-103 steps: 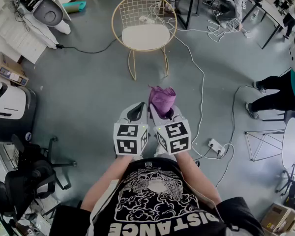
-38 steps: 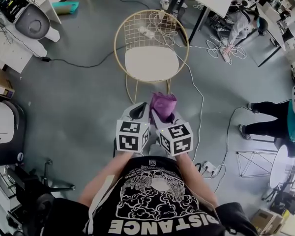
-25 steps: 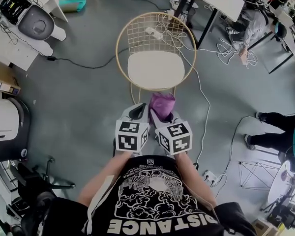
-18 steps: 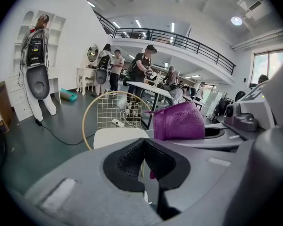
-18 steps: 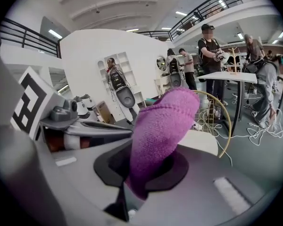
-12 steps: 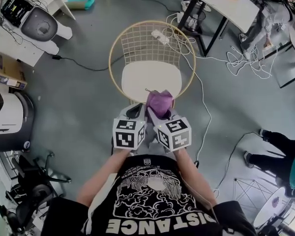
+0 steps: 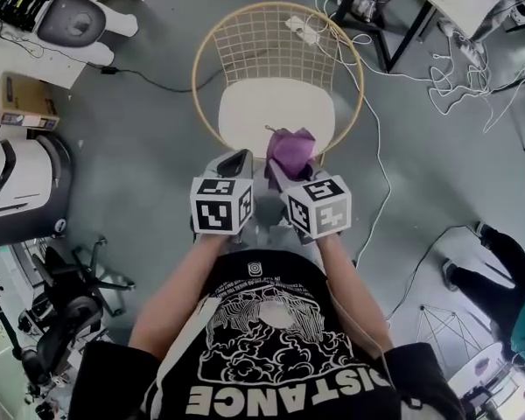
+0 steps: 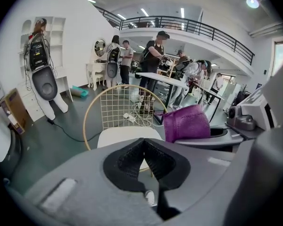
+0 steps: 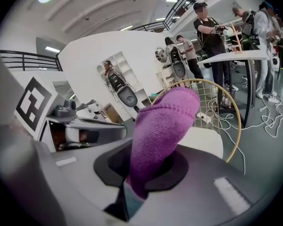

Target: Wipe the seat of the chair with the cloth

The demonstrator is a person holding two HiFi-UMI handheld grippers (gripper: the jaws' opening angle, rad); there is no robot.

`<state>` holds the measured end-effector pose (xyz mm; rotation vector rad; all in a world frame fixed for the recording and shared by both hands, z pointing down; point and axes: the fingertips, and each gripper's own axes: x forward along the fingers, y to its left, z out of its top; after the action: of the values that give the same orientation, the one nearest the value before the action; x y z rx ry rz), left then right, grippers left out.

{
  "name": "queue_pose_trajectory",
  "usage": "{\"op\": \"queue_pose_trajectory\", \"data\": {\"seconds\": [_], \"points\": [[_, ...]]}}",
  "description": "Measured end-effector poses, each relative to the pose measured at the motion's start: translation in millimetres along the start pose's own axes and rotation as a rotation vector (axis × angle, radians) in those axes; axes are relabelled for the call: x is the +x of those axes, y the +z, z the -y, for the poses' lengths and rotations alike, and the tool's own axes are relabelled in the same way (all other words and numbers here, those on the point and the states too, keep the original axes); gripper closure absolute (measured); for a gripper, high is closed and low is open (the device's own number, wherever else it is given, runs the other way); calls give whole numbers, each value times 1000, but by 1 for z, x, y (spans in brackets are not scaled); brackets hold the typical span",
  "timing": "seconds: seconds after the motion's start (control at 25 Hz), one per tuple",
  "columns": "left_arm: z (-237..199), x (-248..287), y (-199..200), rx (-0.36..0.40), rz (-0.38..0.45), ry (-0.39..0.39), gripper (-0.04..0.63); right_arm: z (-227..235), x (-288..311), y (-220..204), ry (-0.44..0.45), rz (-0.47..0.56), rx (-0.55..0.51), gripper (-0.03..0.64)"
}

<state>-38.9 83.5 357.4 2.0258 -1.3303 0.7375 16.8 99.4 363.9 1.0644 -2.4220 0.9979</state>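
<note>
Head view first, working outward from the body. Both grippers are held side by side just in front of the chest, same pose as over the last few seconds. What's changed is everything around them: the chair [image 7: 276, 26] was well off at 12 o'clock a few seconds back, and now it's slid right up under the tools. So the person has walked up to it. The purple cloth [image 7: 292, 150] in the right gripper [image 7: 283, 170] now overlaps the front edge of the white seat [image 7: 271, 112] in this view. My read is that the approach is basically done and the wiping hasn't started, since the cloth is bunched and sticking up rather than flat on the seat.

The head view can't really show the grip, but the gripper views do:
- In the right gripper view, the right gripper [image 9: 146, 169] has its fingers clamped on the cloth [image 9: 162, 126], which stands up out of them, with the seat [image 9: 205, 142] just past it at 1 o'clock.
- In the left gripper view, the left gripper [image 8: 142, 144] has its fingers pressed together with nothing in them, and the seat [image 8: 125, 136] is straight ahead.

Those two views also catch people around a white worktop [image 8: 160, 77] beyond the chair, which the head view mostly cuts off.
</note>
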Motion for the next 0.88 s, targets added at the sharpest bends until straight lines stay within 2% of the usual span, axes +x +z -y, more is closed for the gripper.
{"op": "queue_pose_trajectory", "data": {"seconds": [0.28, 0.52, 0.72, 0.88], "points": [[-40, 30, 8, -28, -24, 2, 594, 15, 52, 8, 8, -61, 27, 558], [-93, 76, 28, -58, -55, -50, 595, 25, 124, 18, -6, -126, 16, 558], [-144, 112, 33, -60, -129, -111, 595, 26, 190, 15, -35, -220, 65, 560], [-180, 161, 19, -43, -196, -141, 595, 50, 257, 3, -44, -264, 102, 558]]}}
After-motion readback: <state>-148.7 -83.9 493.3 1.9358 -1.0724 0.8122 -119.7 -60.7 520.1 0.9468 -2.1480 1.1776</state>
